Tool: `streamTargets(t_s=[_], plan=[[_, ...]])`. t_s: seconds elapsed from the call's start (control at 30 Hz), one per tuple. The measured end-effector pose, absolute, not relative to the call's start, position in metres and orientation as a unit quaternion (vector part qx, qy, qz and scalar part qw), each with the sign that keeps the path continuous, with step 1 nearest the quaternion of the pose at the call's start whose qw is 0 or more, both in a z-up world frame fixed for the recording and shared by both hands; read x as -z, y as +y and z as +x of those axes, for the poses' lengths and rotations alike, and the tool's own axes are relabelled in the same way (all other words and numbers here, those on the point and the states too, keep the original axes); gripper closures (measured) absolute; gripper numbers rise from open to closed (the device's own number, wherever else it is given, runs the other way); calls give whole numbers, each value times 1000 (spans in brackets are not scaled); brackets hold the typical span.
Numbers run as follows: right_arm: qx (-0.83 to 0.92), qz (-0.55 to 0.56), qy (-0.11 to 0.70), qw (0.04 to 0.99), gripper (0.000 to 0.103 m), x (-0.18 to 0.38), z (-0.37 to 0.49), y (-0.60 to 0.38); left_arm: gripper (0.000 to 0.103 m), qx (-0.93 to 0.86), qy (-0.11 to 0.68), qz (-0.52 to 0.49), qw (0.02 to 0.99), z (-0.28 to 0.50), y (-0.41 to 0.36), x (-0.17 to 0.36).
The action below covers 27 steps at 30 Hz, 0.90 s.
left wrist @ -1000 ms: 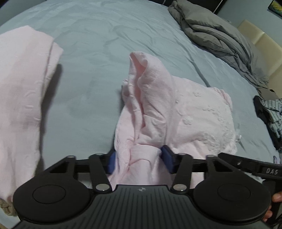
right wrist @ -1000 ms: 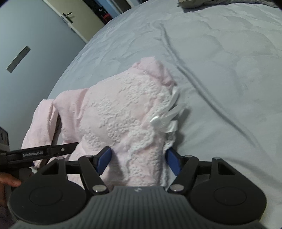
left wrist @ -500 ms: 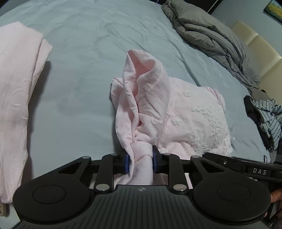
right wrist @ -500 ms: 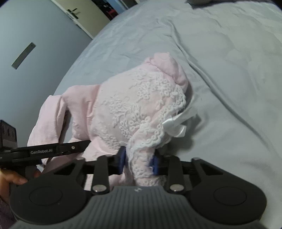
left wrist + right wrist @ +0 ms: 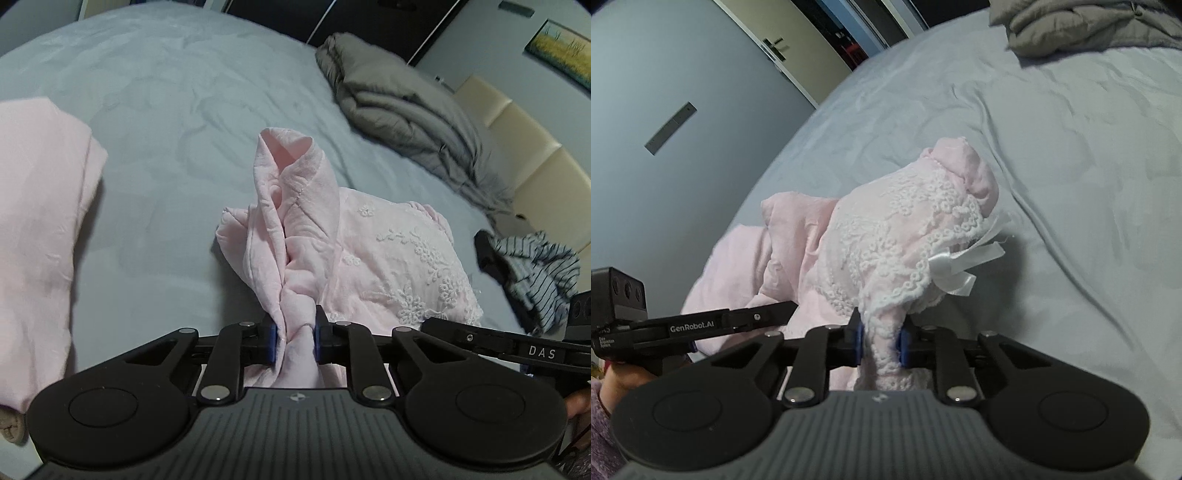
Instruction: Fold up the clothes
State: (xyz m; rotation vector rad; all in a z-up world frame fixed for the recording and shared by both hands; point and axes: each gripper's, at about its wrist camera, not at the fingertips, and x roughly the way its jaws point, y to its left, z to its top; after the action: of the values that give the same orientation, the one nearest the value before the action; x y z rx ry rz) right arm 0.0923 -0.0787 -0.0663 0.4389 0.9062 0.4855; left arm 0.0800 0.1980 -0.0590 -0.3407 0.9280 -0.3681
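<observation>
A home bedroom: a wide bed (image 5: 177, 110) with grey-blue sheet, a folded grey duvet (image 5: 399, 107), padded headboard (image 5: 524, 147), framed picture (image 5: 561, 51) and door (image 5: 798, 55).

A bunched fold of the pink garment (image 5: 295, 236) is clamped in the left claw (image 5: 294, 338), lifted above the bed (image 5: 177, 122).

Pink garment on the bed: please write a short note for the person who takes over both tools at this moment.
Left tool: shut on a bunched plain edge of the pink garment.
Right tool: shut on the same garment's lace edge, near the white ribbon bow.
The garment is gathered in a heap, partly raised off the grey-blue bed.
A second pink piece lies flat to the left.
Done: both grips taken.
Left: probably spread it flat, then fold.
</observation>
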Motion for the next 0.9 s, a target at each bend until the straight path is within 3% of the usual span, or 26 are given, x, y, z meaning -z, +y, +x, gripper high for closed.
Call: streamTargets(t_s=[0.43,0.9], plan=[[-298,195,385,852,83,7,80,-53,88,159,369,-183,897,46,238,-6],[-403,184,342,829,83,-57,92,57,88,64,278,-216,934,5,340,-83]])
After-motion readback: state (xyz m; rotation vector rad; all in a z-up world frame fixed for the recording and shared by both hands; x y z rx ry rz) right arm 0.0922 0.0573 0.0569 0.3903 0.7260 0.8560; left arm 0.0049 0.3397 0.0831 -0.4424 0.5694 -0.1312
